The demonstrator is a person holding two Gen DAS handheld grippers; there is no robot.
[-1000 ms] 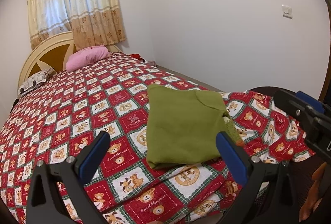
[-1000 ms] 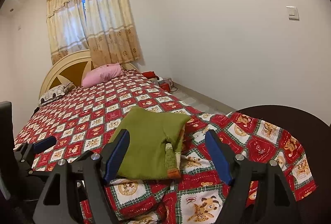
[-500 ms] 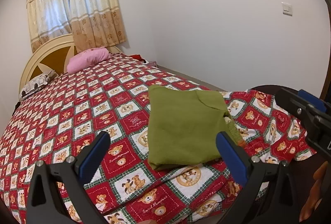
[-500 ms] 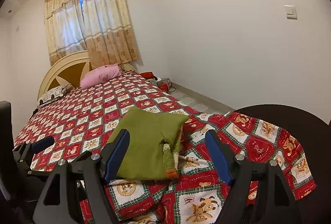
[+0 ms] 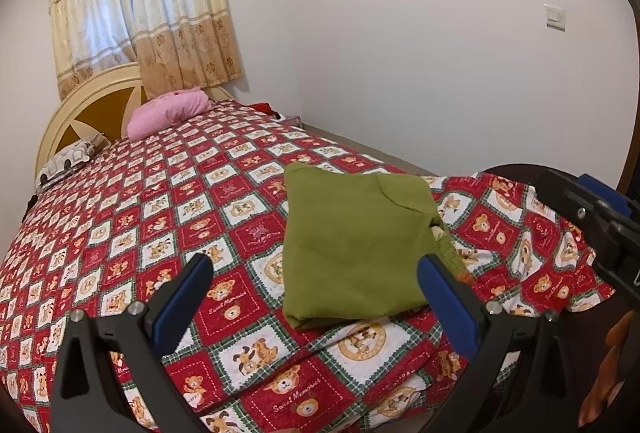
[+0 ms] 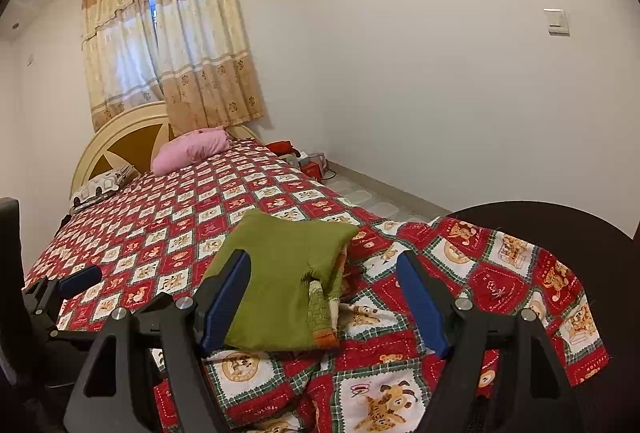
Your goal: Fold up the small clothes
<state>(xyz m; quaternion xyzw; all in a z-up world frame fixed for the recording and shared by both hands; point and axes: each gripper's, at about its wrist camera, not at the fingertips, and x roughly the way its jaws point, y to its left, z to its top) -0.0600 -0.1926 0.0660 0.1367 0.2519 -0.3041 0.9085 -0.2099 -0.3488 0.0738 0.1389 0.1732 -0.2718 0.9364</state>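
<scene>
Resting near the foot corner of the bedspread (image 5: 224,201), the green garment (image 5: 352,245) lies as a compact stack, edges roughly squared; 1 ribbed cuff (image 6: 320,307) pokes out on its right side. Judgement: folding looks essentially complete.

Left gripper (image 5: 316,287) hangs above the near edge of the bed, jaws spread wide, holding nothing. Right gripper (image 6: 326,297) likewise wide apart and empty, short of the garment. Both appear backed off to leave the stack undisturbed.

Surroundings: pink pillow (image 5: 170,111) and patterned pillow (image 5: 68,161) at the headboard, well apart. Dark round object (image 6: 560,229) sits under the bedspread's corner. Nothing blocks access.
</scene>
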